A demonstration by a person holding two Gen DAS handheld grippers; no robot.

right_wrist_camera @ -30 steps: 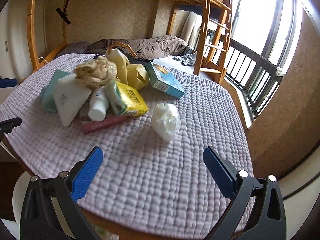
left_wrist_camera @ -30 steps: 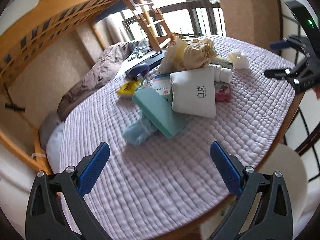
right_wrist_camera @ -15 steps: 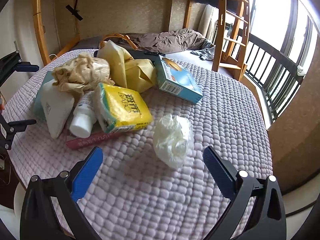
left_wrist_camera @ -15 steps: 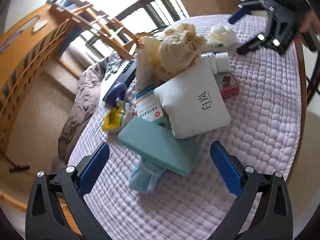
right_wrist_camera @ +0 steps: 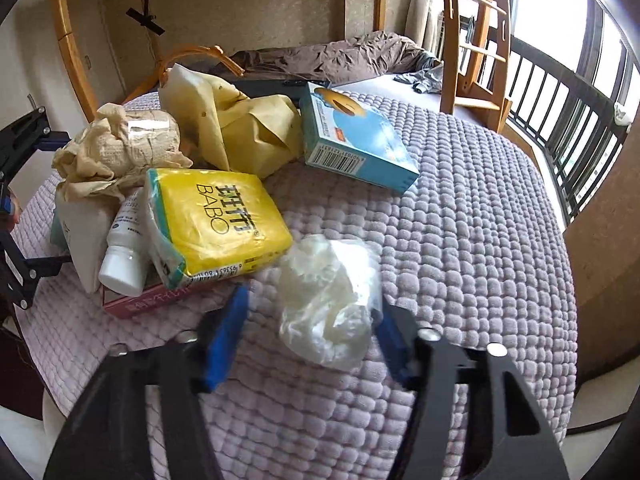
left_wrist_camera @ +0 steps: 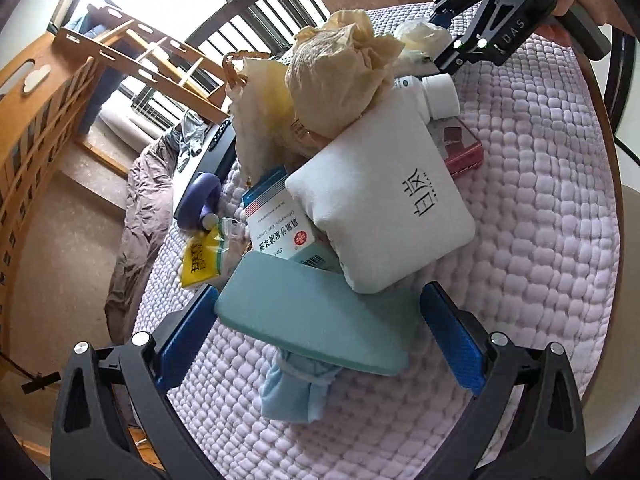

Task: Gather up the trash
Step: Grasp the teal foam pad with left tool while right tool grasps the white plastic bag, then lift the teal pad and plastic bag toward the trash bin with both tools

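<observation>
right tool (right_wrist_camera: pixel 310 334) closing round crumpled wrapper (right_wrist_camera: pixel 330 300), seemingly upright

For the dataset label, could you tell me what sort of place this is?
Most likely a bedroom: a wooden bunk bed with a ladder, rumpled brown bedding, and a quilted cover under the clutter.

Bright window daylight, fisheye-warped edges

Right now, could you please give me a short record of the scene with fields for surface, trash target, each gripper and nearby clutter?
surface: quilted purple cover
trash target: crumpled white plastic wad
right gripper: fingers closing, wad between them
left gripper: open, fingers either side of teal flat case
nearby clutter: yellow tissue pack, white bottle, blue box
</observation>
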